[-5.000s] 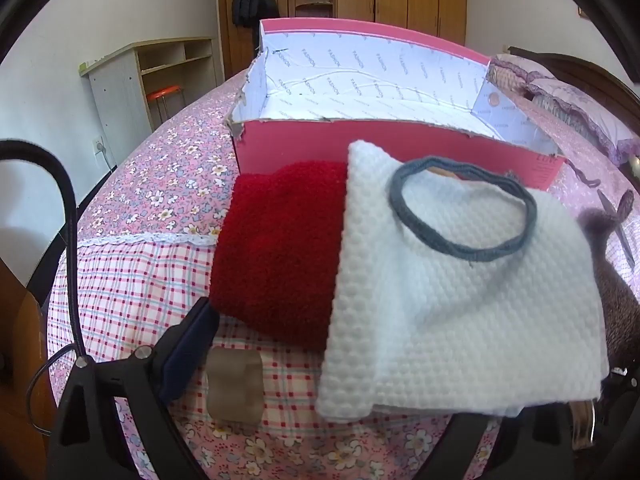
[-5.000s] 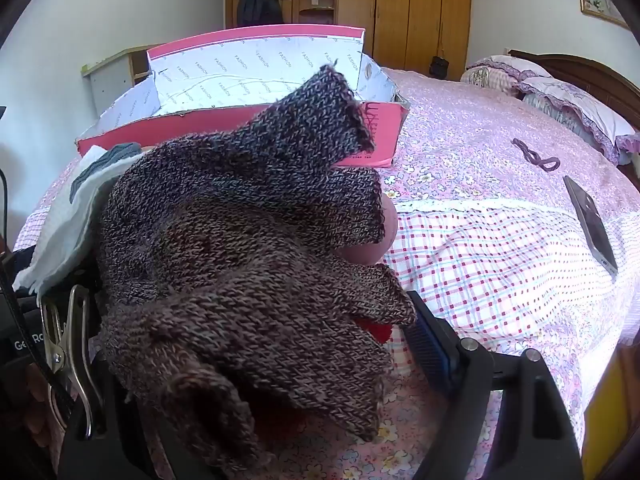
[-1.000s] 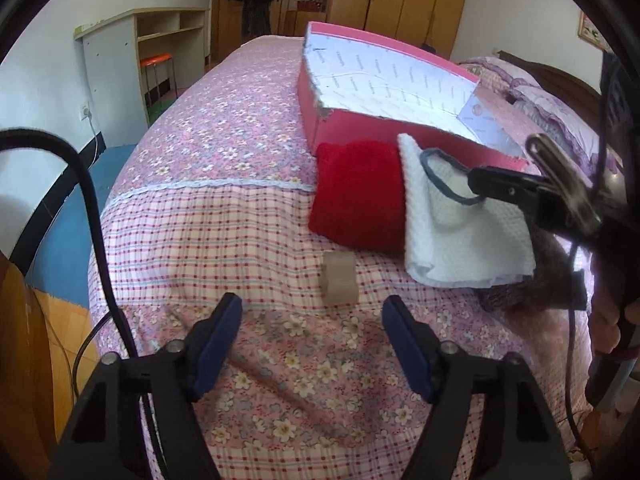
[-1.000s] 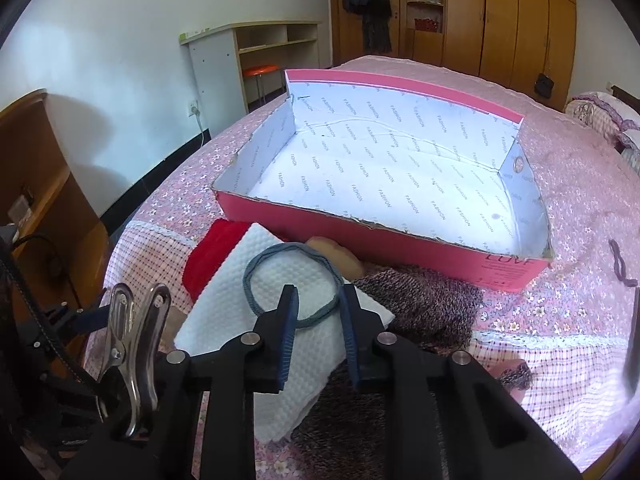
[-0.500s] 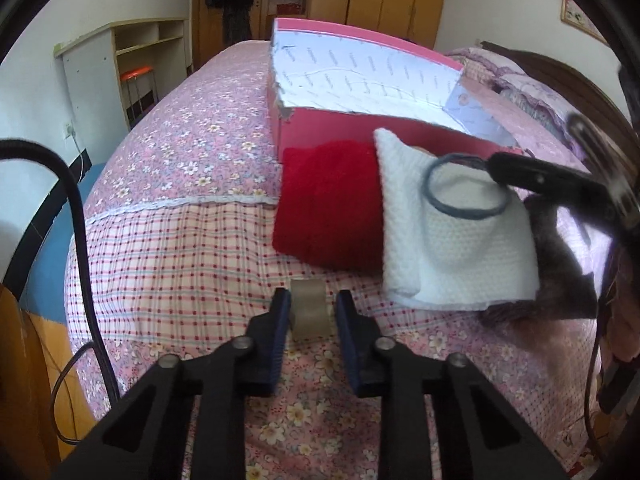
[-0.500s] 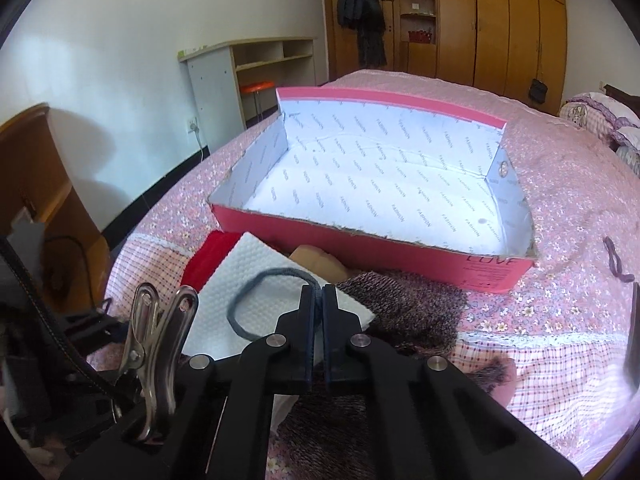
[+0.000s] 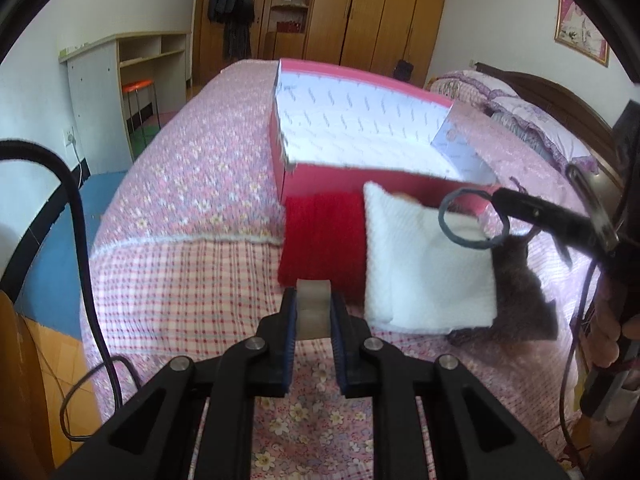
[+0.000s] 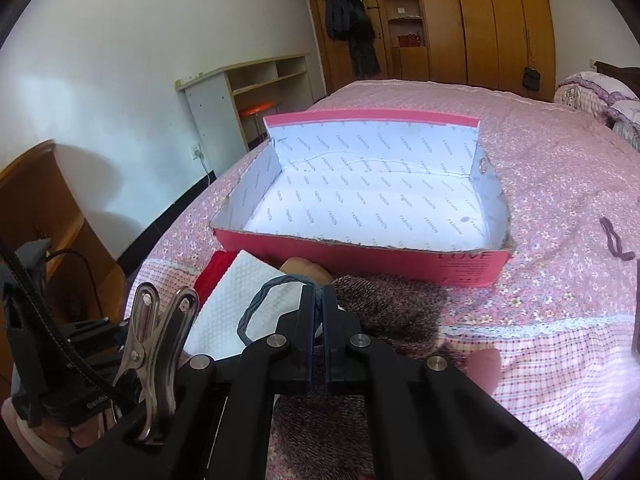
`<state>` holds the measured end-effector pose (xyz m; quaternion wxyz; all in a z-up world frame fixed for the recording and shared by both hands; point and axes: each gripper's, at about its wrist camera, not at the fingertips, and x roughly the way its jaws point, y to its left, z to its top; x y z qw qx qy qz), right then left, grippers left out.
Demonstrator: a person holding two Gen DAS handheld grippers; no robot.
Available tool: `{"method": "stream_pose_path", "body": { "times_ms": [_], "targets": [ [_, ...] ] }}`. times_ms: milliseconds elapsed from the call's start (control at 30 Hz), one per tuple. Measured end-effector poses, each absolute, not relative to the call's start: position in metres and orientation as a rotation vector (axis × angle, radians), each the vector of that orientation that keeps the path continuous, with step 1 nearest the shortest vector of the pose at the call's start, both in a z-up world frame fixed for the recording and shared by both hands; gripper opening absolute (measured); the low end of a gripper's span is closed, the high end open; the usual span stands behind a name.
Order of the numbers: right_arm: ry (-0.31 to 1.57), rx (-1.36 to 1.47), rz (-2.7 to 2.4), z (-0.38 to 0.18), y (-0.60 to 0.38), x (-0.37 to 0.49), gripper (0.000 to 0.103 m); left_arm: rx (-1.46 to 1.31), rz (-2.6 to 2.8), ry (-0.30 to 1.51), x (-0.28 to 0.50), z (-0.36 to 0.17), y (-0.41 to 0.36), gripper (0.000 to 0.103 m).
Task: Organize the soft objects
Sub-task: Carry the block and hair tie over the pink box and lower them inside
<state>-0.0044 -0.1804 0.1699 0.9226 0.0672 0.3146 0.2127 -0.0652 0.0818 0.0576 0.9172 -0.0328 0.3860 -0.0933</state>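
My left gripper (image 7: 314, 304) is at the near edge of the bed, its jaws closing, pads pressed on a small beige block (image 7: 314, 300). Just beyond lie a red towel (image 7: 320, 240), a white waffle cloth (image 7: 420, 272) and a brown knit piece (image 7: 520, 280), all in front of the open pink box (image 7: 360, 178). My right gripper (image 8: 316, 294) is shut on a grey-blue elastic band (image 8: 256, 308). The band (image 7: 472, 220) hangs as a loop above the white cloth (image 8: 240, 292), near the box's front wall (image 8: 360, 258).
A purple hair tie (image 8: 614, 240) lies on the bedspread right of the box. Pillows (image 7: 540, 120) and a headboard are at the far right. A white desk (image 7: 120, 72) and wardrobes stand behind the bed. A metal clip (image 8: 156, 340) sticks up beside my right gripper.
The left jaws went from wide open to pinching the beige block. The right jaws shut on the elastic band and raised it off the white cloth.
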Motion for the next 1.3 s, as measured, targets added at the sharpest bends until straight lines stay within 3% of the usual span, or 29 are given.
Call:
{"method": "stream_pose_path", "body": {
  "times_ms": [667,1300],
  "targets": [
    [0.524,0.036,0.382,0.228,-0.193,-0.017,0.004,-0.025,-0.239,0.698,-0.037,0.129,0.067,0.016],
    [0.556,0.034,0.332,0.227,-0.208,0.023,0.004,-0.038,-0.264,0.681,0.008,0.151,0.048,0.016]
  ]
}}
